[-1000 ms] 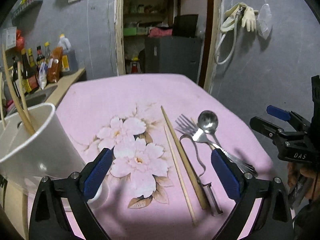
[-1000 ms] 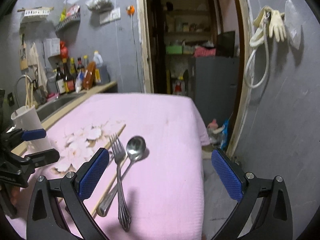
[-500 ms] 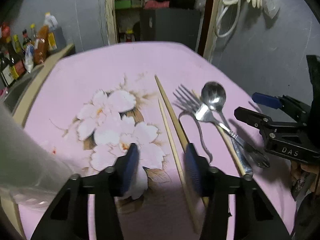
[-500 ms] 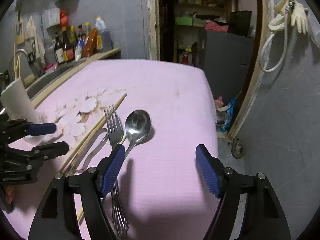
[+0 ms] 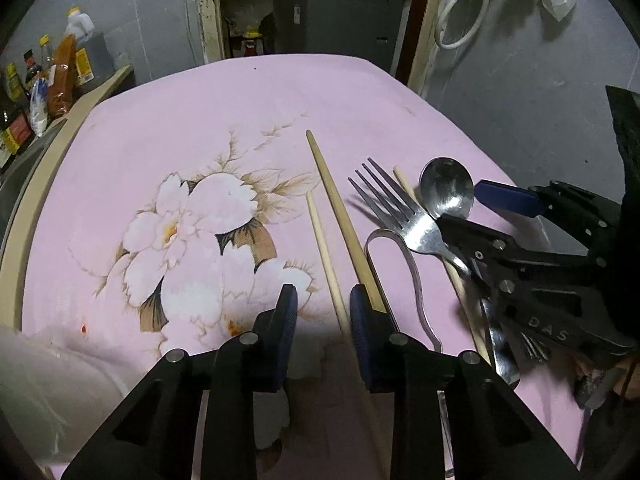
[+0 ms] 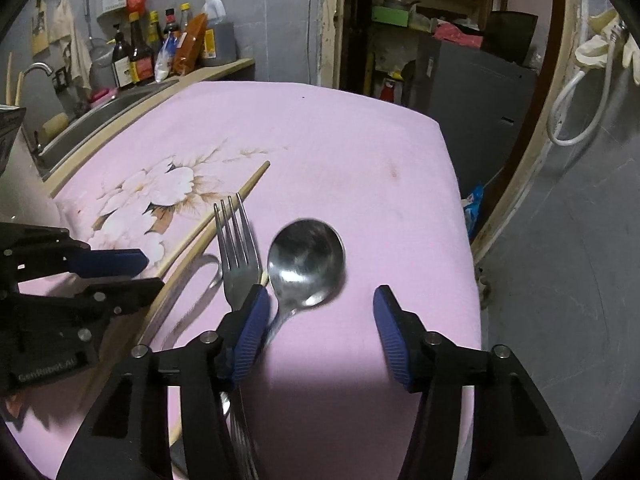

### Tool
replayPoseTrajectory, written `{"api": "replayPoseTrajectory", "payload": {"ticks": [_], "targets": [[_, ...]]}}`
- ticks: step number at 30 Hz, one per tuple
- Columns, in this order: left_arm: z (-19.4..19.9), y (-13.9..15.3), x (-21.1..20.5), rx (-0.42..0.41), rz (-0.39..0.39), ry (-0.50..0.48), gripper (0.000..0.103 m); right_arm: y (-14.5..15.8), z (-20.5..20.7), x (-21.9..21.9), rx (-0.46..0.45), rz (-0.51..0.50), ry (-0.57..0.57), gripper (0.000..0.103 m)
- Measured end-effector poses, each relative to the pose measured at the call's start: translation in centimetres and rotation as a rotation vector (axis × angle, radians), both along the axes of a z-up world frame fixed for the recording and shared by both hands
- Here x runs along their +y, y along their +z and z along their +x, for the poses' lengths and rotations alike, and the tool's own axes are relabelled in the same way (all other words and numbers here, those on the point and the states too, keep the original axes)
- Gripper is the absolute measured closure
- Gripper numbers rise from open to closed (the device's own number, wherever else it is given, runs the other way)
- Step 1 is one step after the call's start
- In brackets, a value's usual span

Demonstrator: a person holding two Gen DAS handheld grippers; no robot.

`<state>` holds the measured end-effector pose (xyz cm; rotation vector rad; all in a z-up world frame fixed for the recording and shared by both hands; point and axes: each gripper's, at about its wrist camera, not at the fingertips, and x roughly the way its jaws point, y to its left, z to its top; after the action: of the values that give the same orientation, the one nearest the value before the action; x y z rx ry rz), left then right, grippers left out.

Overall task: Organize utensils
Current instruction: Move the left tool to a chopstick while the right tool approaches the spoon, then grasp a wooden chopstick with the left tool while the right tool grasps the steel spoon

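Observation:
On the pink flowered cloth (image 5: 240, 100) lie two wooden chopsticks, a thin one (image 5: 323, 256) and a thick one (image 5: 340, 216), a metal fork (image 5: 400, 216), a spoon (image 5: 446, 192) and a looped metal peeler (image 5: 408, 264). My left gripper (image 5: 323, 314) hangs low over the cloth, its jaws narrowed around the thin chopstick with a gap still between them. My right gripper (image 6: 320, 316) is open over the spoon's (image 6: 306, 260) handle; its left finger (image 6: 250, 332) lies beside the fork (image 6: 236, 248). A white cup (image 5: 44, 392) stands at the left.
Sauce bottles (image 6: 160, 52) and a sink (image 6: 100, 112) line the counter at the far left. The table's right edge (image 6: 452, 184) drops to the floor by a door frame. A dark doorway with shelves lies behind the table.
Both grippers have dropped toward the utensils. The left jaws have narrowed from wide open onto the thin chopstick. The right jaws have narrowed somewhat and moved over the spoon.

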<state>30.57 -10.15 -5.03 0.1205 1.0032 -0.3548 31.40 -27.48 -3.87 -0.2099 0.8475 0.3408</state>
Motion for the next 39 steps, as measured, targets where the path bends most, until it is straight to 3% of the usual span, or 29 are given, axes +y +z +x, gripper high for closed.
{"api": "replayPoseTrajectory", "payload": {"ticks": [5, 8, 10, 14, 19, 22, 24, 32, 39], "targets": [[0.6, -0.1, -0.3, 0.025, 0.01, -0.018, 0.083, 0.0, 0.8, -0.1, 0.028, 0.041, 0.0, 0.06], [0.6, 0.0, -0.3, 0.029, 0.011, -0.018, 0.091, 0.0, 0.8, -0.3, 0.038, 0.071, 0.013, 0.066], [0.6, 0.0, -0.2, 0.044, -0.01, -0.018, 0.098, -0.1, 0.7, -0.3, 0.043, 0.09, 0.026, 0.075], [0.8, 0.1, 0.2, 0.058, -0.045, -0.01, 0.099, -0.1, 0.6, -0.1, 0.055, 0.115, 0.041, 0.081], [0.6, 0.2, 0.5, 0.078, -0.084, 0.001, 0.099, -0.3, 1.3, -1.6, 0.118, 0.263, 0.025, 0.088], [0.5, 0.4, 0.1, 0.074, -0.056, -0.028, 0.099, -0.6, 2.1, -2.8, 0.168, 0.362, -0.007, 0.093], [0.5, 0.4, 0.1, 0.082, -0.056, -0.019, 0.099, -0.5, 2.2, -2.8, 0.171, 0.377, -0.016, 0.095], [-0.7, 1.0, 1.6, 0.05, -0.137, 0.047, 0.101, 0.7, 0.3, -2.1, 0.059, 0.328, -0.057, 0.099], [-4.0, 2.9, 2.3, -0.093, -0.189, 0.061, 0.101, 3.5, -3.8, -1.8, -0.221, 0.249, -0.105, 0.102]]}}
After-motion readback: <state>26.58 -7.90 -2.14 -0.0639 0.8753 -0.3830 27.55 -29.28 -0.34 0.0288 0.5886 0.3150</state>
